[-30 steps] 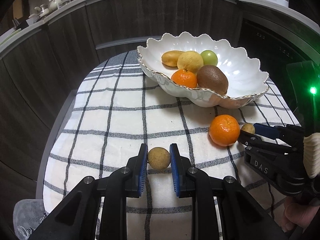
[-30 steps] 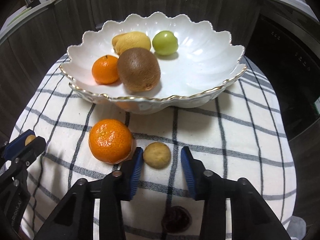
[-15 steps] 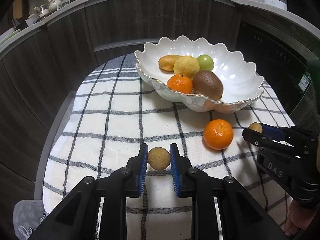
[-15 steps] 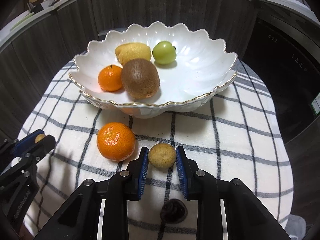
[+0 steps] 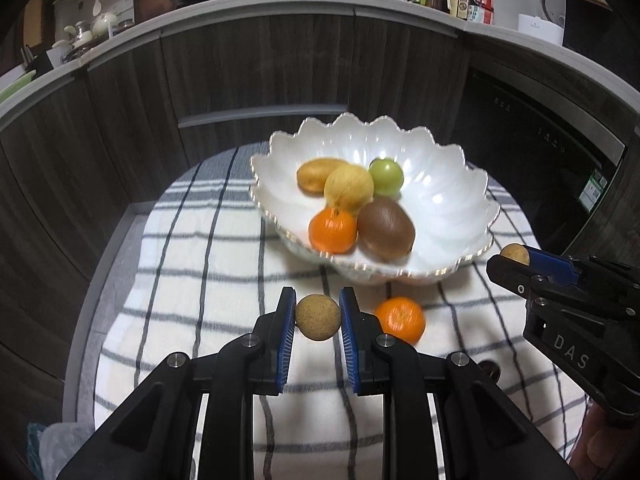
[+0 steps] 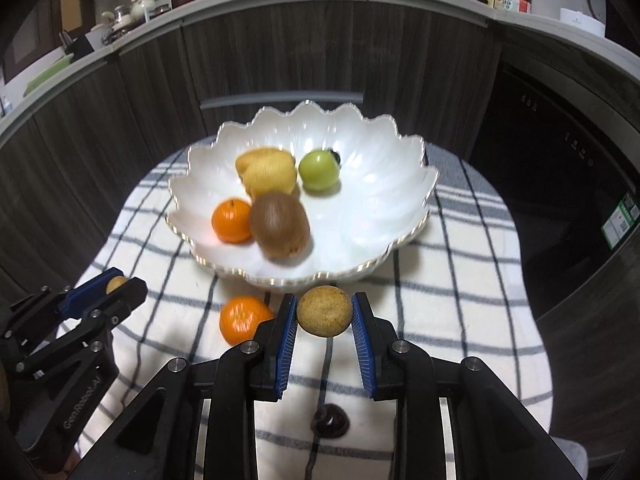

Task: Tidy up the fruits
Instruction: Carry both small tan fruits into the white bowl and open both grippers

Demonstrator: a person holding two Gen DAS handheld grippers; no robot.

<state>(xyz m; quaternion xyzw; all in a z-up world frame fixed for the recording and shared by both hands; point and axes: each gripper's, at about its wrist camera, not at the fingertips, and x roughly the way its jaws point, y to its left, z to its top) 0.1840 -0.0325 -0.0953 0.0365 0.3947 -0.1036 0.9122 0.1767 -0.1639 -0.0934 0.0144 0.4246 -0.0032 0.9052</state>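
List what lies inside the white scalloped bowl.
The bowl holds a tangerine, a kiwi, a green fruit and two yellowish fruits. The bowl floor beneath them is covered.

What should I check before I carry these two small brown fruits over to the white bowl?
1. Left gripper grip: fingers shut on its small round tan fruit, ok.
2. Right gripper grip: fingers shut on the other small round tan fruit, ok.
3. Fruits lifted off the checked white cloth: cannot tell from these views.
4. Free room in the scalloped white ceramic bowl: right side is bare, ok.
5. Path to the bowl: the loose orange mandarin sits on the cloth just before the bowl, between the grippers, not ok unless you pass over it.
6. Dark round object on the cloth below the right gripper: what it is, cannot tell.
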